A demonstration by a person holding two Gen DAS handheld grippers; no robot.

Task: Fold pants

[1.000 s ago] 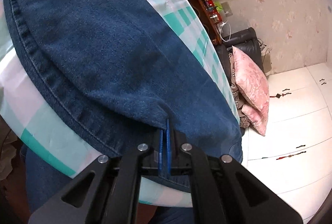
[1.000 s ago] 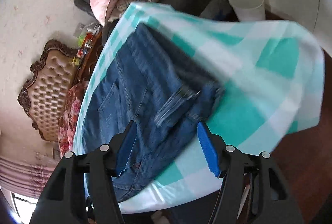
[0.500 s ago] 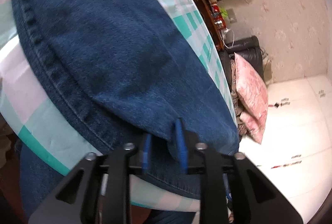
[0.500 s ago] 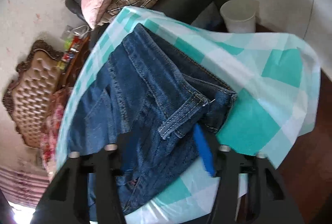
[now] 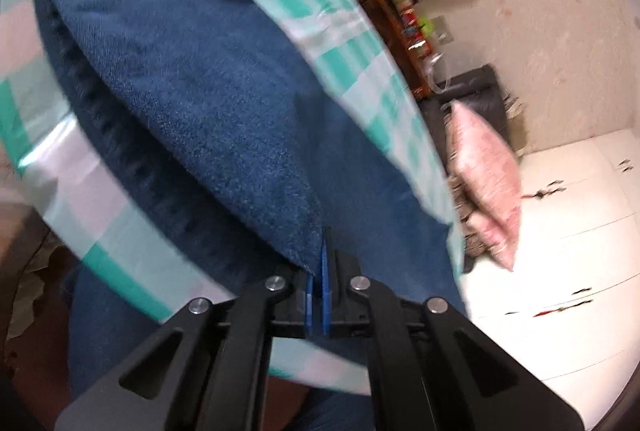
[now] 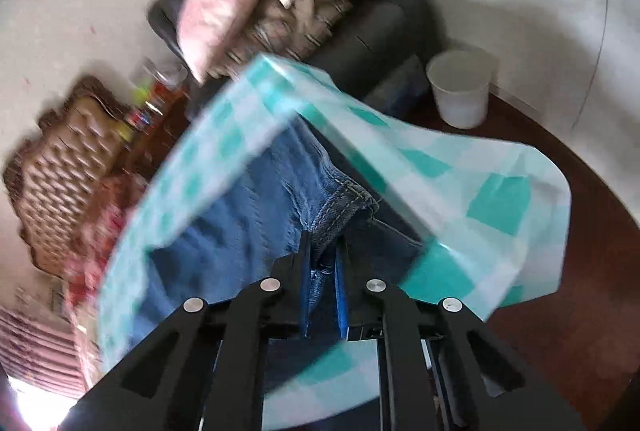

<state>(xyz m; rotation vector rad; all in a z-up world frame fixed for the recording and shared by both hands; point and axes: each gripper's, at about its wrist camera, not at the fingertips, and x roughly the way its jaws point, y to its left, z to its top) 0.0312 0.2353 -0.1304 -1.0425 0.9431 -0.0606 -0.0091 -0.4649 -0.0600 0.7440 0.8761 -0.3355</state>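
The left gripper is pinched tight on a fold of the blue jeans, which lie on a teal-checked tablecloth. The right gripper is clamped on the stitched hem. Only the right view shows a white bucket; only the left shows white drawers.

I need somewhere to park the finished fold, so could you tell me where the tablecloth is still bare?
Bare checked tablecloth lies beyond the jeans, toward the white bucket; a narrower strip borders their seam. The middle is crowded.
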